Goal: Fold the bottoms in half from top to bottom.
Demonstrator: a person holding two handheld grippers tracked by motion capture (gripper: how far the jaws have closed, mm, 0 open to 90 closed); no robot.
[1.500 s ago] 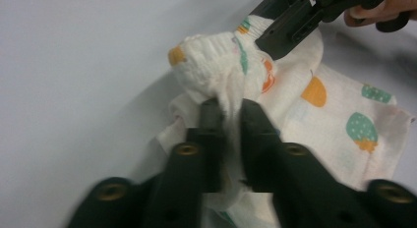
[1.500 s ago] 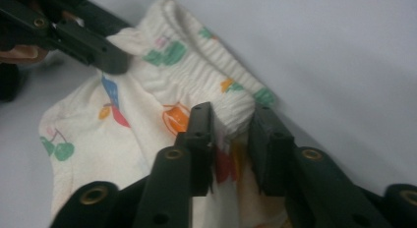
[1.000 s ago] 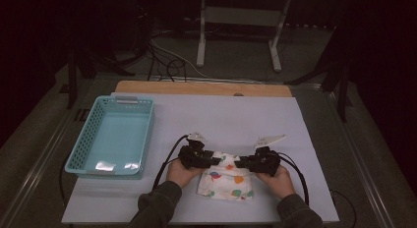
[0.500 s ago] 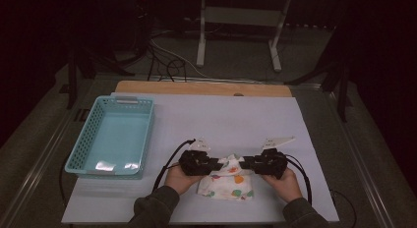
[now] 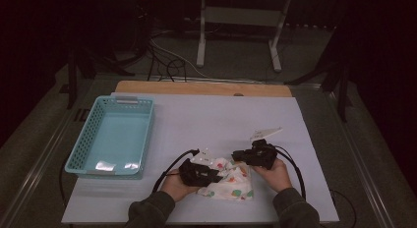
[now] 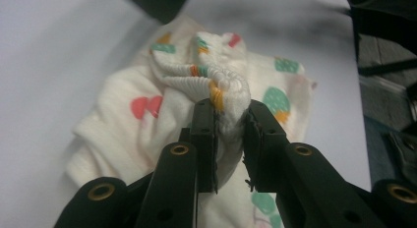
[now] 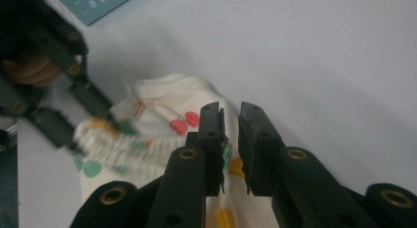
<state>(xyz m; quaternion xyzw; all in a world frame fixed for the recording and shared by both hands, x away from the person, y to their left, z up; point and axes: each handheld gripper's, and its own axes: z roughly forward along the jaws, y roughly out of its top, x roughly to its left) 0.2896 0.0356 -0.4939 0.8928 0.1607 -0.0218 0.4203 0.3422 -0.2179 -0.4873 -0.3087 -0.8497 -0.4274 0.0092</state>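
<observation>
cloth (image 5: 231, 181) near table (image 5: 206, 115) front edge

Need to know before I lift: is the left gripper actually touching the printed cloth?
Touching. The left gripper view shows the left gripper with both jaws pressed against a bunched ribbed edge of the printed cloth, pinched between them.

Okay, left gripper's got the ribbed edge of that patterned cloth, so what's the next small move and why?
Probably close the right gripper on the cloth beside the left gripper. The left gripper pinches the ribbed edge; the right one's jaws have just been closing, yet a narrow gap shows between them and they hover over the fabric without gripping it. A second hold would likely let both hands spread or lift the cloth.
</observation>
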